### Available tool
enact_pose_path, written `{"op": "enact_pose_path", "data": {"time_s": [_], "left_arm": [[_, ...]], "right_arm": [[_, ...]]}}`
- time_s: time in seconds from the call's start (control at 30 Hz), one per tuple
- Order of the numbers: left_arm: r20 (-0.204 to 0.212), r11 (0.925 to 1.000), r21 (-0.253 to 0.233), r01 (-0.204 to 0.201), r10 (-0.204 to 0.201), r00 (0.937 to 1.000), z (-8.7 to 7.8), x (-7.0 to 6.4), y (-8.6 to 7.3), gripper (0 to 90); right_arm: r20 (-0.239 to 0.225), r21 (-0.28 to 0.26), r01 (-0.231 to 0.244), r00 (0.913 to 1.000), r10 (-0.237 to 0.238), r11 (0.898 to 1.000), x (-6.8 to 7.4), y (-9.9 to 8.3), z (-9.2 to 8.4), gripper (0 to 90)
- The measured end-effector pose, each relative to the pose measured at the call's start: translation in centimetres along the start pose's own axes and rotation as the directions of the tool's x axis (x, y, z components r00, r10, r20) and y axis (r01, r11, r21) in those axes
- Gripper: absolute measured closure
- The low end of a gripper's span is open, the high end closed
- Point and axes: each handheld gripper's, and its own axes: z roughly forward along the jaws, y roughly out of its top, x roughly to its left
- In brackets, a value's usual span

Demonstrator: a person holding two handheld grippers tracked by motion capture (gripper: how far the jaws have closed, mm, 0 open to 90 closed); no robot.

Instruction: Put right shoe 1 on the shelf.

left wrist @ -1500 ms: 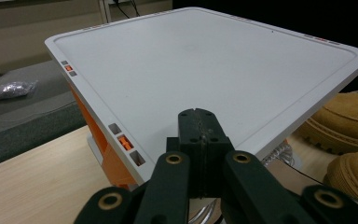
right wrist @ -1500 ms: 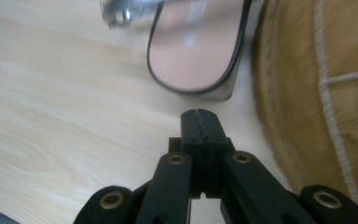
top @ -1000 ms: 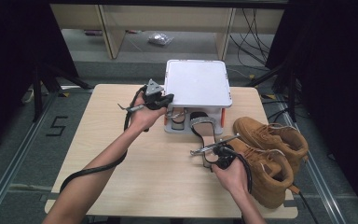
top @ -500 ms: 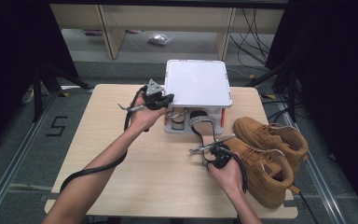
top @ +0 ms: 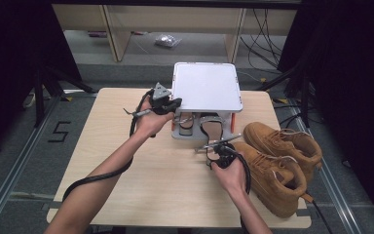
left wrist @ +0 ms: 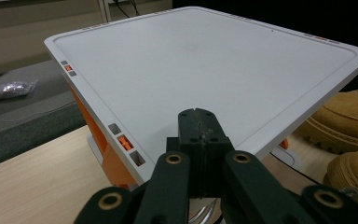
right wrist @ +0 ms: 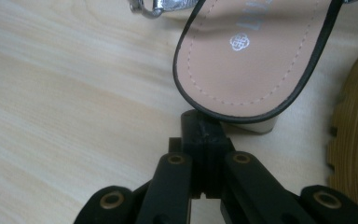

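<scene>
A small rack with a white top [top: 204,87] and orange posts stands at the back middle of the wooden table [top: 126,161]. Black-strapped sandals [top: 212,123] lie under it. My left gripper [top: 177,104] is shut and empty, its tips just over the near left corner of the white top [left wrist: 205,60]. Shut and empty too, my right gripper [top: 219,146] hovers low over the table in front of the rack. In the right gripper view its tips [right wrist: 200,122] point at the rounded heel end of a sandal [right wrist: 247,56], right at its edge.
A pair of tan boots [top: 277,146] stands at the table's right side, close to my right hand; one ridged sole [right wrist: 354,140] borders the sandal. Behind the table are wooden shelves, cables and a small bag [top: 167,40] on the floor.
My right hand has slid left and forward, away from the boots and up to the sandal's heel. The left hand has stayed at the rack's corner.
</scene>
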Motion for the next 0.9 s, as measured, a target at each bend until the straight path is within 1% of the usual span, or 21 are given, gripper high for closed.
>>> {"op": "enact_pose_path", "data": {"time_s": [0.07, 0.1, 0.13, 0.17, 0.2, 0.27, 0.33, 0.37, 0.4, 0.43, 0.47, 0.5, 0.57, 0.6, 0.63, 0.67, 0.7, 0.73, 0.8, 0.83, 0.9], "left_arm": [[0.001, 1.0, -0.001, 0.001, -0.001, 1.0, 0.0, 0.0, 0.0, 89.8], [0.001, 1.0, -0.002, 0.003, -0.003, 1.0, 0.0, 0.0, 0.0, 89.8], [0.0, 1.0, 0.0, 0.001, -0.001, 1.0, 0.0, 0.0, 0.0, 89.8], [0.001, 1.0, -0.001, 0.001, -0.001, 1.0, 0.0, 0.0, 0.0, 89.8], [0.001, 1.0, -0.001, 0.002, -0.002, 1.0, 0.0, 0.0, 0.0, 89.8], [0.0, 1.0, -0.001, 0.001, -0.001, 1.0, 0.0, 0.0, 0.0, 89.8], [0.0, 1.0, -0.001, 0.002, -0.002, 1.0, 0.0, 0.0, 0.0, 89.8], [-0.001, 1.0, 0.0, 0.002, -0.002, 1.0, 0.0, -0.1, 0.0, 89.8], [0.0, 1.0, -0.001, 0.002, -0.002, 1.0, 0.0, 0.0, 0.0, 89.9], [0.001, 1.0, -0.001, 0.004, -0.004, 1.0, 0.0, 0.0, 0.0, 89.8], [0.001, 1.0, -0.001, 0.004, -0.004, 1.0, 0.0, 0.0, 0.0, 89.8], [0.001, 1.0, -0.001, 0.004, -0.004, 1.0, 0.0, 0.0, 0.0, 89.8], [0.0, 1.0, -0.001, 0.004, -0.004, 1.0, 0.0, 0.0, 0.0, 89.9], [0.0, 1.0, -0.001, 0.004, -0.004, 1.0, 0.0, 0.0, 0.0, 89.8], [0.001, 1.0, -0.001, 0.005, -0.005, 1.0, 0.0, 0.0, 0.0, 89.8], [0.001, 1.0, -0.001, 0.004, -0.004, 1.0, 0.0, 0.0, 0.0, 89.8], [0.002, 1.0, 0.0, 0.004, -0.004, 1.0, 0.0, 0.0, 0.0, 89.8], [0.002, 1.0, 0.0, 0.003, -0.003, 1.0, 0.0, 0.0, 0.0, 89.8], [0.002, 1.0, 0.0, 0.004, -0.004, 1.0, 0.0, 0.0, 0.0, 89.8], [0.002, 1.0, 0.0, 0.004, -0.004, 1.0, 0.0, 0.0, 0.0, 89.8], [0.002, 1.0, 0.0, 0.004, -0.004, 1.0, 0.0, 0.0, 0.0, 89.8]], "right_arm": [[-0.014, -0.001, -0.02, 0.9997, 0.02, 1.0, 0.4, 0.3, -0.1, 90.0], [-0.002, -0.024, 0.022, 0.9997, -0.022, 0.999, 0.1, 0.4, 0.0, 90.0], [0.002, -0.037, 0.019, 0.9998, -0.019, 0.999, 0.2, 0.5, 0.0, 90.0], [0.002, -0.038, 0.016, 0.9999, -0.016, 0.999, 0.3, 0.7, -0.1, 90.0], [0.015, -0.047, 0.032, 0.9994, -0.032, 0.998, 0.2, 0.9, -0.1, 90.0], [0.02, -0.063, 0.023, 0.9996, -0.022, 0.998, 0.3, 1.3, -0.3, 90.0], [0.026, -0.074, 0.036, 0.9991, -0.034, 0.997, 0.2, 1.7, -0.6, 90.0], [0.032, -0.085, 0.025, 0.9992, -0.023, 0.996, 0.2, 1.9, -0.7, 90.0], [0.027, -0.089, 0.025, 0.9994, -0.023, 0.996, 0.2, 2.2, -0.8, 90.0], [0.038, -0.098, 0.033, 0.9988, -0.03, 0.995, 0.1, 2.4, -0.9, 90.0], [0.037, -0.096, 0.024, 0.9991, -0.021, 0.995, 0.2, 2.6, -1.0, 90.0], [0.043, -0.108, 0.033, 0.9987, -0.028, 0.994, 0.0, 2.8, -1.1, 90.0], [0.052, -0.116, 0.033, 0.9983, -0.027, 0.993, -0.2, 3.4, -1.1, 90.0], [0.05, -0.115, 0.025, 0.9986, -0.019, 0.993, -0.2, 3.6, -1.1, 90.0], [0.044, -0.113, 0.02, 0.9989, -0.015, 0.993, -0.2, 3.7, -1.1, 90.0], [0.044, -0.113, 0.025, 0.9988, -0.02, 0.993, -0.3, 3.9, -1.0, 90.0], [0.031, -0.121, 0.02, 0.9994, -0.016, 0.993, -0.2, 4.0, -1.0, 90.0], [0.04, -0.126, 0.04, 0.9986, -0.036, 0.991, -0.3, 4.2, -0.9, 90.0], [0.043, -0.139, 0.028, 0.9988, -0.022, 0.99, -0.1, 4.4, -0.9, 90.0], [0.038, -0.131, 0.018, 0.9992, -0.014, 0.991, -0.1, 4.6, -0.9, 90.0], [0.04, -0.137, 0.021, 0.9991, -0.016, 0.99, -0.1, 4.8, -0.9, 90.0]]}}
